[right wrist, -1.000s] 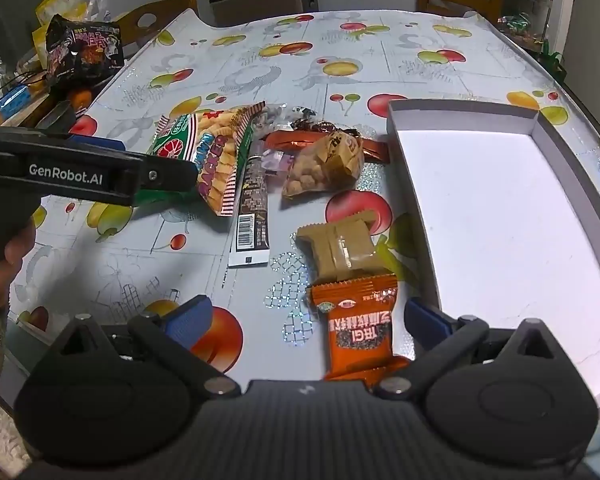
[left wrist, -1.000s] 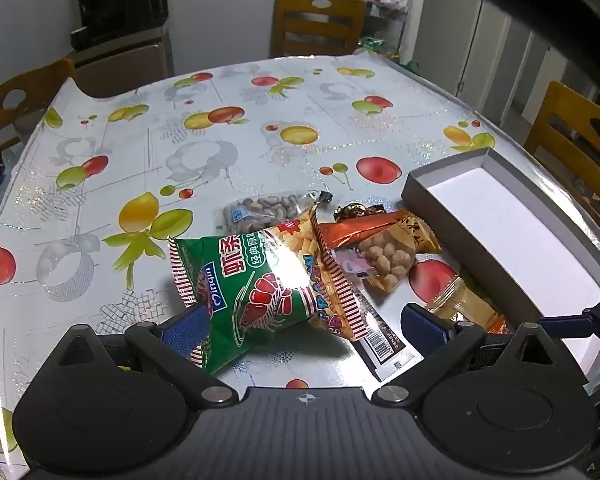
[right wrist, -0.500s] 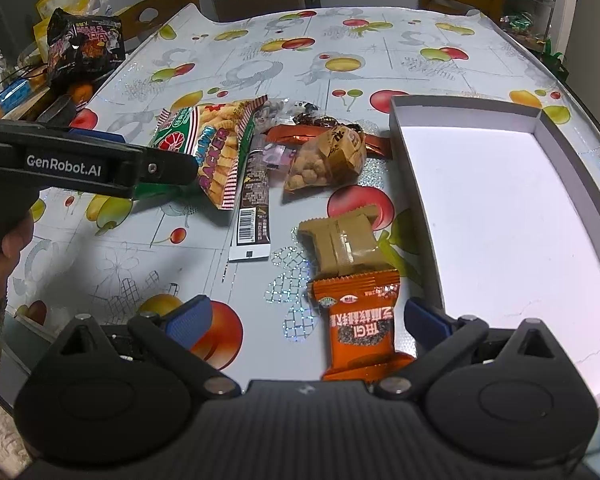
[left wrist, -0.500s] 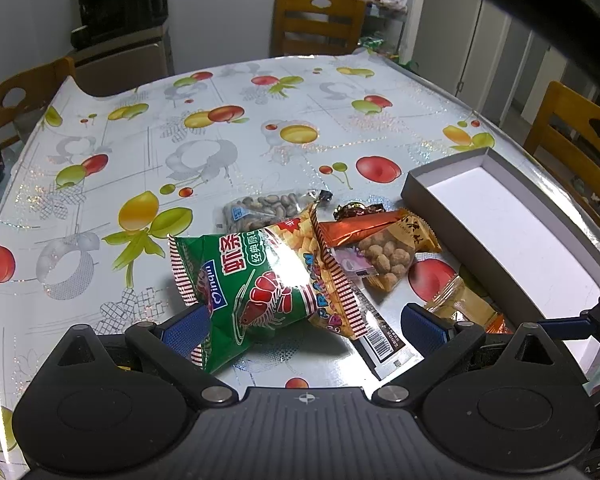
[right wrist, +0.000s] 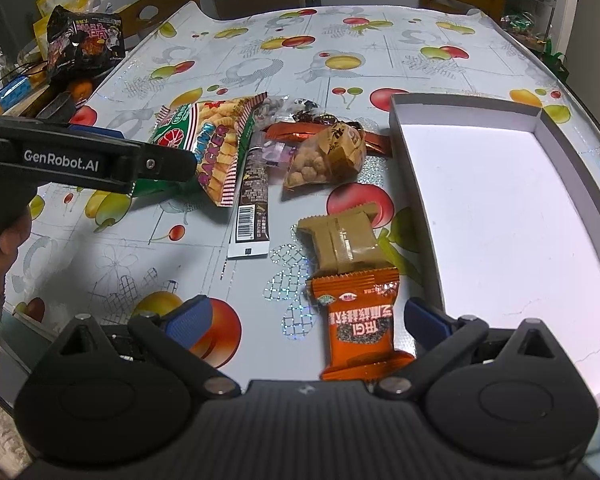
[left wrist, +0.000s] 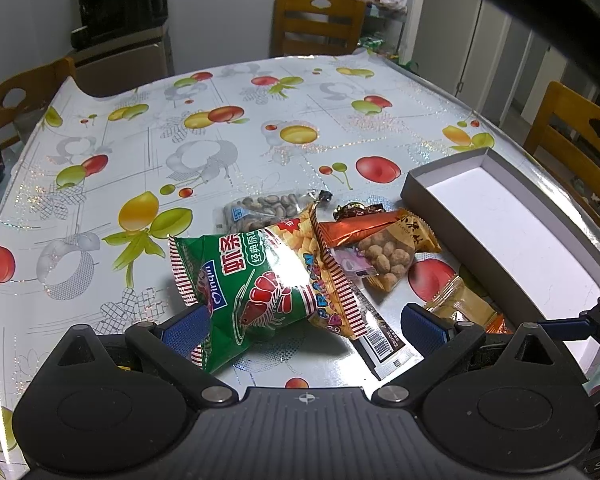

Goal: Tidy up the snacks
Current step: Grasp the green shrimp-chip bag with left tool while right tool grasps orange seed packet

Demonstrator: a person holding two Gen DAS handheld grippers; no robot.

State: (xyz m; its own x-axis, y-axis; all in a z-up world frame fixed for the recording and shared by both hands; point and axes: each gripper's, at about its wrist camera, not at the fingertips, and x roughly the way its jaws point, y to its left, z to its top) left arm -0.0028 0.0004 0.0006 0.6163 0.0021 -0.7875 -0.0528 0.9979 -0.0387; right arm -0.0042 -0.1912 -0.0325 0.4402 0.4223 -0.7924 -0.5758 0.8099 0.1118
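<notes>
Left gripper (left wrist: 304, 322) is spread wide, w/ the green prawn cracker bag (left wrist: 260, 280) lying between its blue fingers (left wrist: 186, 328); the bag's lower corner reaches the left pad, but I can't tell if it's touching. Right gripper (right wrist: 306, 318) is also wide open, and the orange sesame snack pack (right wrist: 360, 334) sits on the tabletop (right wrist: 260, 60) between its pads, not gripped.

Using the grey box (right wrist: 408, 168) as landmark: box has a white inside w/ no snacks in it. Orange pack lies just beside the box's left wall, near corner. Tan wafer pack (right wrist: 342, 238) is right behind the orange one, overlapping its top edge, also close to that wall. Peanut bag (right wrist: 328, 156) sits left of the box's far corner. Dark stick sachet (right wrist: 254, 196) is further left, prawn bag beyond that, approx. well apart from the box. Seed bag (left wrist: 260, 208) lies behind the prawn bag.
</notes>
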